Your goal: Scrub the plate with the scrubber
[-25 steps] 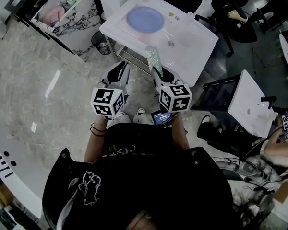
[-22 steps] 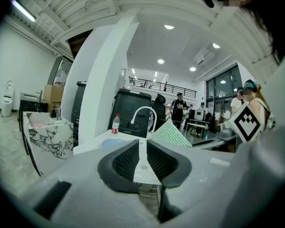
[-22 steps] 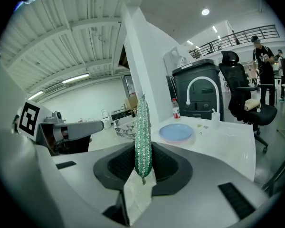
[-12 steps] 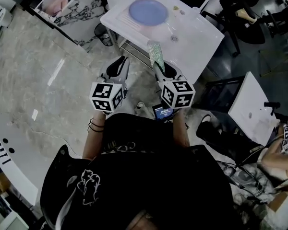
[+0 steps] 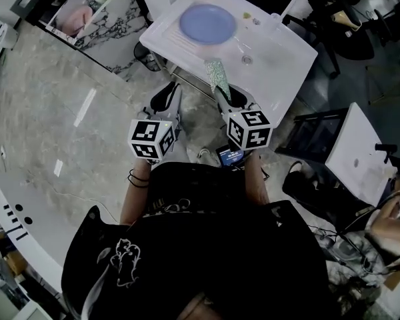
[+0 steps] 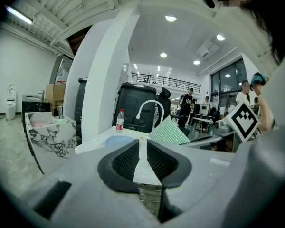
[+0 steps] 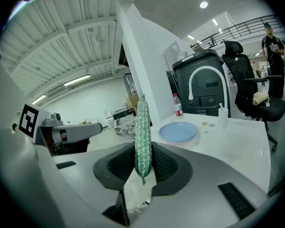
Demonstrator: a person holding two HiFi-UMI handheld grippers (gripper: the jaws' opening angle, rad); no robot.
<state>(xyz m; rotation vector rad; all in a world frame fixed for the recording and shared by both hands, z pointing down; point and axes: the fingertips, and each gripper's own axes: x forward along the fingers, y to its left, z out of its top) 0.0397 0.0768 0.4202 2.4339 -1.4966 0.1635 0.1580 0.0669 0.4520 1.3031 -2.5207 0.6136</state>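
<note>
Scrubber [image 7: 142,127] clamped between right gripper [image 7: 143,152] fingers [image 7: 118,167]; left gripper [image 6: 142,148] fingers [image 6: 125,163] closed, empty.

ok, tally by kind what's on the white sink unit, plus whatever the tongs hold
Plate: 1
Red-capped bottle: 1
Pump bottle: 1
Tap: 1
Scrubber: 1, in the right tongs
Total: 5
Small specks on the top not counted.

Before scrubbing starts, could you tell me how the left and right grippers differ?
The right gripper clamps the glittery green scrubber pad, held on edge; the left gripper holds nothing. The right gripper's jaws stand apart around the pad; the left gripper's jaws are closed together. Both point toward the round blue plate, neither touching it.
</note>
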